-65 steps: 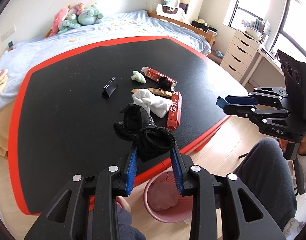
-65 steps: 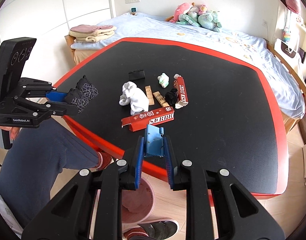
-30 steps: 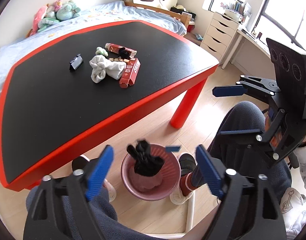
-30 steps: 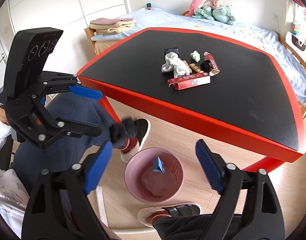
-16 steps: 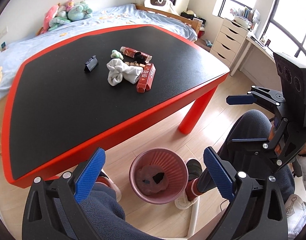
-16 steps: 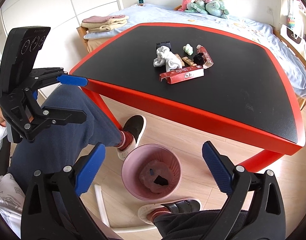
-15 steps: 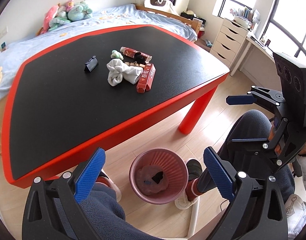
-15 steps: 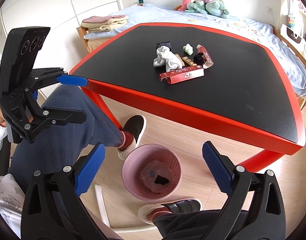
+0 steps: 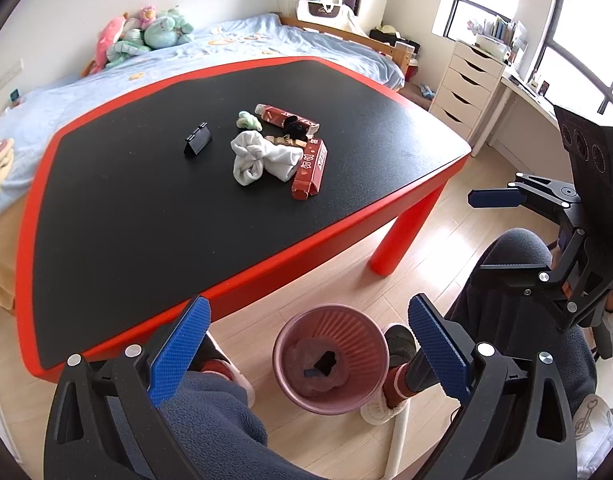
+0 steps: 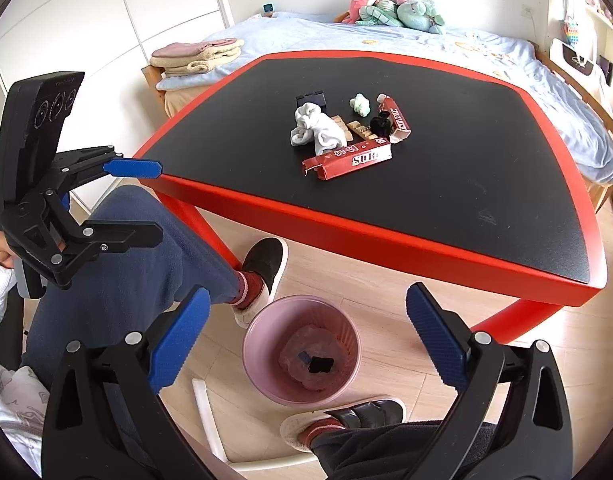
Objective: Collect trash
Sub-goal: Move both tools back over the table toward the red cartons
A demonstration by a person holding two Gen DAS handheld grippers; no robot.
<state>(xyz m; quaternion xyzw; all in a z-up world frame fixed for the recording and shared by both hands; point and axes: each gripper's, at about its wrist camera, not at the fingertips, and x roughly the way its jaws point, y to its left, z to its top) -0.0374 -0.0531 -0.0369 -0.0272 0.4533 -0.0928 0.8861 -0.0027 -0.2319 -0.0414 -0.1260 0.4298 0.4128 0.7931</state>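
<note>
Bright daylight floods in from the windows (image 9: 554, 36) on the right of my left view, blowing them out white, while both fisheye pictures stay sharp, bend hard at dark vignetted corners, and leave soft shadows under the desk (image 9: 118, 216).

Right gripper (image 10: 306, 336) hangs wide over the pink bin (image 10: 301, 360), jaws just finished spreading, nothing between them. Inside the bin, a black scrap (image 10: 320, 365) and a blue bit (image 10: 303, 357). Beyond the bin, the red-rimmed table (image 10: 386, 236) carries a red box (image 10: 348, 160) and white cloth (image 10: 316, 130).
</note>
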